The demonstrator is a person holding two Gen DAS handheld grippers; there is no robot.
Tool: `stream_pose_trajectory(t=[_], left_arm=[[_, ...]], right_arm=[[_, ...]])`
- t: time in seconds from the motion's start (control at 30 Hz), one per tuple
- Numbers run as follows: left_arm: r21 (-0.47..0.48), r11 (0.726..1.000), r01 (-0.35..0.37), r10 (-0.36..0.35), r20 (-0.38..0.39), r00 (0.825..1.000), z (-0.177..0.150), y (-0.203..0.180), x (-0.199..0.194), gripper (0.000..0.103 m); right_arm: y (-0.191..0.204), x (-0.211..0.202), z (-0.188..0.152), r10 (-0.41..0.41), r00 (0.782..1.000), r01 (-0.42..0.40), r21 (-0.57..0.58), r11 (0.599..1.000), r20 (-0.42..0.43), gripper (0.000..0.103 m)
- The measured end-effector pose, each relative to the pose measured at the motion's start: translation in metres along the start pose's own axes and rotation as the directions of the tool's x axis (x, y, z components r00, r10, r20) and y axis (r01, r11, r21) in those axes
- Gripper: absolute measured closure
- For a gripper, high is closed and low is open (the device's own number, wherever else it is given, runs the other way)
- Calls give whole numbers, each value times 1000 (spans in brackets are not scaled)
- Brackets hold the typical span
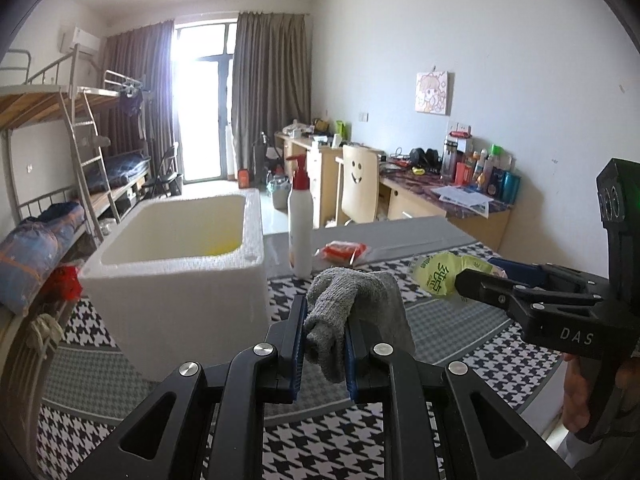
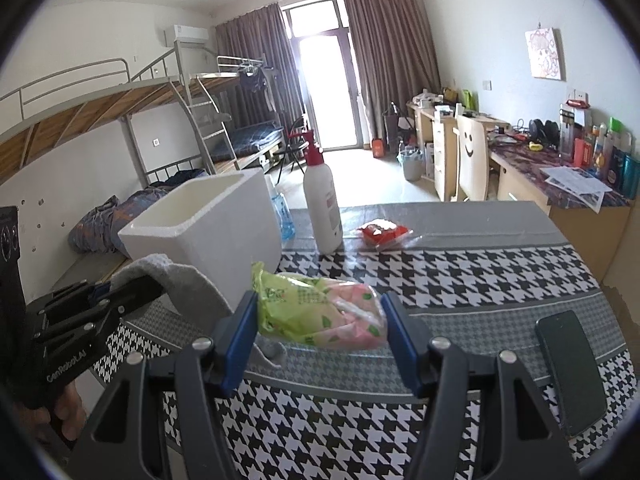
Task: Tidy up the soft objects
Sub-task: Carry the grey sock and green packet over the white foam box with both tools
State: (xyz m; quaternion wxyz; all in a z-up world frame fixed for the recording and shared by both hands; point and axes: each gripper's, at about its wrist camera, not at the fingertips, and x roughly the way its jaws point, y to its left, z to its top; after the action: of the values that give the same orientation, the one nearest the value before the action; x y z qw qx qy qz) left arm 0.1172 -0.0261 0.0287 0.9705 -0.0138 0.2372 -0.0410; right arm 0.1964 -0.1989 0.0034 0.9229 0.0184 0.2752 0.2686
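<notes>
Sock and tissue pack, one in each of my grippers, held above the houndstooth table.

My left gripper (image 1: pixel 323 334) is clamped narrowly on the grey sock (image 1: pixel 352 304), which droops over its blue pads just beside the white foam box (image 1: pixel 176 280). My right gripper (image 2: pixel 320 334) grips the green-and-pink tissue pack (image 2: pixel 320 316) across its width. Behind them on the tablecloth (image 2: pixel 480 280) stand a white pump bottle (image 2: pixel 322 208) and a red packet (image 2: pixel 384 232); a dark phone (image 2: pixel 570 372) lies at the right.
</notes>
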Motion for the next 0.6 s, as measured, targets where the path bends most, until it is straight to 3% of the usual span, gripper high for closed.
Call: stream_pose_trajectory(t=[0.6], left_arm=[[26,999,28,-30,79,996,26,20,-6,85]], right_arm=[[18,-6,17,-39,997,39,8,999,68,37]])
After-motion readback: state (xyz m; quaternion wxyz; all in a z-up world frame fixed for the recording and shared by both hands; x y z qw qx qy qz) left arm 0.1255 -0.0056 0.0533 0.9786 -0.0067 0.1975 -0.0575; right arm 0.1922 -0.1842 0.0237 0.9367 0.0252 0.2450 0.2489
